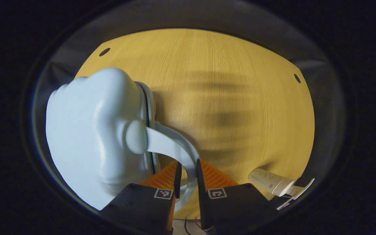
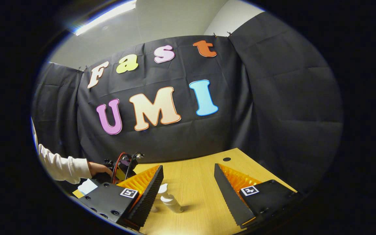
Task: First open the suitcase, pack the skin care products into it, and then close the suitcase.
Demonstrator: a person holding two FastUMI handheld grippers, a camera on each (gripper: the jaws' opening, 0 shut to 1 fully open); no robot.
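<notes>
Pale blue suitcase (image 1: 93, 137) on table (image 1: 227, 98), toward its left side in left gripper view, shell closed. Curved handle (image 1: 175, 147) runs between fingers of left gripper (image 1: 187, 173); fingers close on either side of it, pinching it. Cream tube (image 1: 271, 181) lies near table's near right edge. Right gripper (image 2: 188, 186) fingers spread wide above table; white pump bottle (image 2: 170, 200) stands beside one finger. Sleeved hand (image 2: 98, 168) holds other gripper at table's left edge.

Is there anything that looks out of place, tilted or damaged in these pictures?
Nothing looks damaged or spilled. The suitcase is closed on the table, the left tool shut on its handle. A tube lies on its side; a small bottle stands upright.
</notes>
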